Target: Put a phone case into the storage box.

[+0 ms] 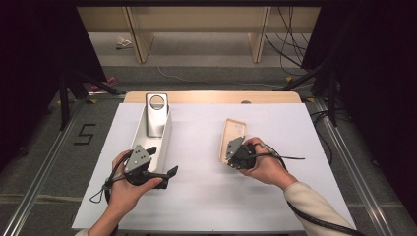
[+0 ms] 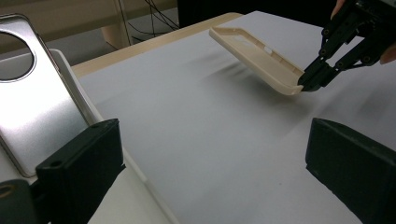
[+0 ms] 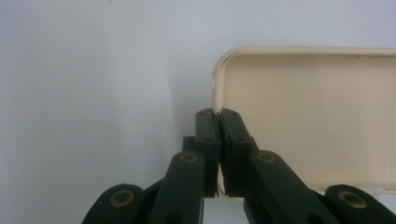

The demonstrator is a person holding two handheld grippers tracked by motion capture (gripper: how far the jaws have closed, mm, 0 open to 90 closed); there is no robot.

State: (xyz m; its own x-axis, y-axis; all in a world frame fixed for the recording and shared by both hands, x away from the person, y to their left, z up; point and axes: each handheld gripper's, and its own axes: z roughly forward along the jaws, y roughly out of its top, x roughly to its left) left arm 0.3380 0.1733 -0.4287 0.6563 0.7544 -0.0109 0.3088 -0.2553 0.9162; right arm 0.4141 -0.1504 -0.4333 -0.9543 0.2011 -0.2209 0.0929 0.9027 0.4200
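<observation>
The right gripper (image 1: 231, 156) is clamped on the rim of a beige case (image 1: 233, 135), its jaws pinched nearly together on one thin wall near a corner. In the left gripper view the case (image 2: 254, 56) hangs tilted clear of the white sheet (image 2: 196, 130), near end low and far end raised. An edge grip like this suits a shallow shell: the wall is the only part thin enough to pinch, and it leaves the hollow side free (presumably so the case can go onto something).

The left gripper (image 1: 160, 172) is open and empty, jaws wide apart, resting by the near end of a white tray (image 1: 164, 137) on the bench (image 1: 206, 97). In the tray a silver phone back (image 1: 157, 114) with a round cutout leans propped up, likely kept within reach.

Count: two grippers, one case, one tray, one silver back.
</observation>
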